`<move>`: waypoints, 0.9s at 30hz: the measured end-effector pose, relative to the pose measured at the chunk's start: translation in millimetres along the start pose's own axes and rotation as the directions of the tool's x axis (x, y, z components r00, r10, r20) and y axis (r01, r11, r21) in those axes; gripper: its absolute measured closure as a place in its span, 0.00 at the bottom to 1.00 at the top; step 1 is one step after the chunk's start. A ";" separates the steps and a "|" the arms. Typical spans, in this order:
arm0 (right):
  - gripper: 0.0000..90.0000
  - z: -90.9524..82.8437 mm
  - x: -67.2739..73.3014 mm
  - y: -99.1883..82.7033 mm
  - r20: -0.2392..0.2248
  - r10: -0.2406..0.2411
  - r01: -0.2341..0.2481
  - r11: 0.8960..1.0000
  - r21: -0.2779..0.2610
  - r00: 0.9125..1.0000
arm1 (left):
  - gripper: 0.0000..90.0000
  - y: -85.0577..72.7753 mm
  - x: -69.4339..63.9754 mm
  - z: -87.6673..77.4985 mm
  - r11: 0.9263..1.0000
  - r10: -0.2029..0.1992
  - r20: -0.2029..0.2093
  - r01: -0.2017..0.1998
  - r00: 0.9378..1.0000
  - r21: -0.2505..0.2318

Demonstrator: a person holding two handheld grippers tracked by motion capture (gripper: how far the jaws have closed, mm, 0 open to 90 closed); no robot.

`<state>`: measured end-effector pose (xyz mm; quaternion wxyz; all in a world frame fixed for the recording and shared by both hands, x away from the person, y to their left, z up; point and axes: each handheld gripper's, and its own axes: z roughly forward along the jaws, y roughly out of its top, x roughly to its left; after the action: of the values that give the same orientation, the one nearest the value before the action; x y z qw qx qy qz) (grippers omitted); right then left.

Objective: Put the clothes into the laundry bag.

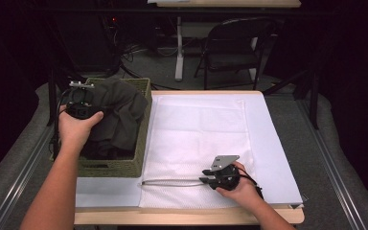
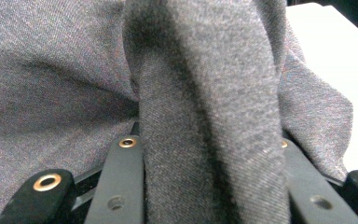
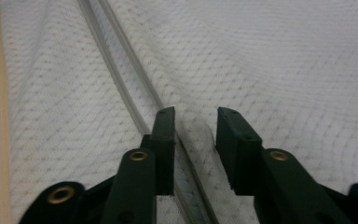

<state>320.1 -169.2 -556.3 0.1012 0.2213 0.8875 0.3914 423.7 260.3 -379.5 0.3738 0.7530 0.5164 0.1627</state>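
Left gripper (image 1: 82, 108), over the woven basket (image 1: 141, 125) at the table's left, clamps a fold of dark grey garment (image 2: 209, 140). Right gripper (image 3: 195, 122), jaws parted, rests on the white mesh laundry bag (image 1: 199, 124), straddling its zipper edge (image 3: 121, 60) without pressing.

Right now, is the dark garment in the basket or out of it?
Partly in: the dark garment hangs over the basket rim, pinched by the left gripper.
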 end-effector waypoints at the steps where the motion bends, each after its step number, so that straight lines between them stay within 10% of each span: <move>1: 0.68 1.3 0.0 -1.3 0.005 -0.002 0.002 1.000 0.008 1.000 | 0.73 0.2 -0.3 0.2 1.000 0.002 0.004 -0.002 1.000 0.001; 27: 0.97 -1.4 -3.5 4.3 -0.022 0.017 -0.017 1.000 0.000 1.000 | 0.73 -0.6 -8.9 0.3 0.999 0.028 0.038 -0.029 0.999 0.019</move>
<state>324.0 -169.2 -552.2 0.0881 0.2242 0.8866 0.3949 419.8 252.3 -378.9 0.3739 0.7667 0.5002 0.1490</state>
